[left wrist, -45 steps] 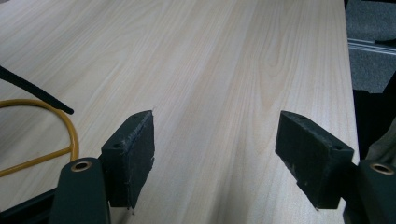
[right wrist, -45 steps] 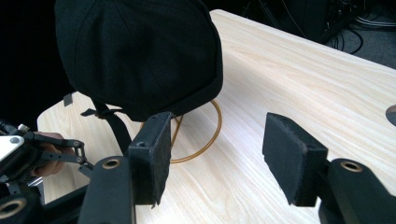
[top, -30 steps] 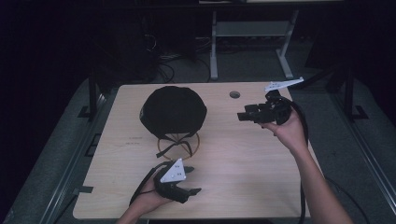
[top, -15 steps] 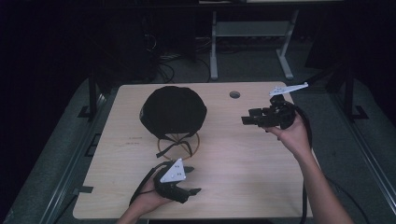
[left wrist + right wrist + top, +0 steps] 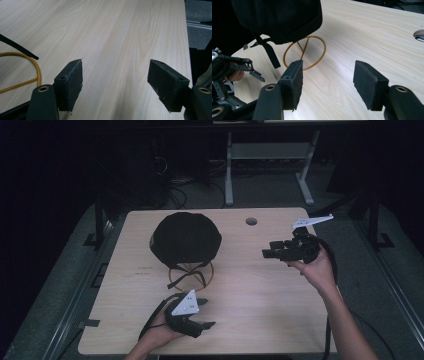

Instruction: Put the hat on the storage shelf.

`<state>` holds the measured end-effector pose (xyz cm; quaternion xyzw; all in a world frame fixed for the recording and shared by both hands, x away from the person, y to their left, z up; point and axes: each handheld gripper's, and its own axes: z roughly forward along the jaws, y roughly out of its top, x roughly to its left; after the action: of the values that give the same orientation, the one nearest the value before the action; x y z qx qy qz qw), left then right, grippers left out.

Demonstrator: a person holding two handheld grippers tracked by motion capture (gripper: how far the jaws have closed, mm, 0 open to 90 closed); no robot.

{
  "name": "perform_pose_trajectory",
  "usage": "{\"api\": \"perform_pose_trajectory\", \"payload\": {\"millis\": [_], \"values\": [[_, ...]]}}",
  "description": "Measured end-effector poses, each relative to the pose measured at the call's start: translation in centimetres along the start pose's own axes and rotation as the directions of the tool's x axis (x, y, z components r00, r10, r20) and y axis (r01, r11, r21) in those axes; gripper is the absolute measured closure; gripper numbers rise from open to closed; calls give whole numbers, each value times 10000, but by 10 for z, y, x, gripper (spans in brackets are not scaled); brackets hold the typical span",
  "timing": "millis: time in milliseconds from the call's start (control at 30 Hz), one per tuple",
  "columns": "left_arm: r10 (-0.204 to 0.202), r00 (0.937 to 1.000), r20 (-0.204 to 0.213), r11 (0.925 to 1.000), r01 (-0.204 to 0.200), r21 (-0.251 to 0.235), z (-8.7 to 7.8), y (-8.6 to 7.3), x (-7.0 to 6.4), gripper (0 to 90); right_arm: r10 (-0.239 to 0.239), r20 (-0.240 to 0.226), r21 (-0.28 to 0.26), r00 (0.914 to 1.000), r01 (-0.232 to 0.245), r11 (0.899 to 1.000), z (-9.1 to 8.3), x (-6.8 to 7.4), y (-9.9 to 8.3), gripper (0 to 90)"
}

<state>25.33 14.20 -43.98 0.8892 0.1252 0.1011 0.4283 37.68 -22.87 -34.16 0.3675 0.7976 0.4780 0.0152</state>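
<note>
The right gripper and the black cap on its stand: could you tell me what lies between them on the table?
Nothing: in the high view, bare wooden table separates the right gripper from the black cap on its gold wire stand.

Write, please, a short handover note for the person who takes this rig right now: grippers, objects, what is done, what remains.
Left gripper: open, empty, low near the table's front edge.
Right gripper: open, empty, held above the table's right side, jaws pointing toward the cap.
Black cap: sits on a gold wire stand at the table's back left; its strap hangs down.
Done: nothing gripped yet.
Left: probably bring the right gripper to the cap and take hold.
</note>
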Motion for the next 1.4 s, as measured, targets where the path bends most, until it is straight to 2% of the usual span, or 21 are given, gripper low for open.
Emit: {"api": "perform_pose_trajectory", "payload": {"millis": [1000,1400], "values": [[-44,10000,7,10000,44,5,1,0,-1,277,403,21,-64,9992,-403,9992,-13,-9,-44,382],[-88,10000,-23,9999,88,-70,1,0,0,276,573,47,-26,9983,-572,9984,-19,-9,-60,364]]}}
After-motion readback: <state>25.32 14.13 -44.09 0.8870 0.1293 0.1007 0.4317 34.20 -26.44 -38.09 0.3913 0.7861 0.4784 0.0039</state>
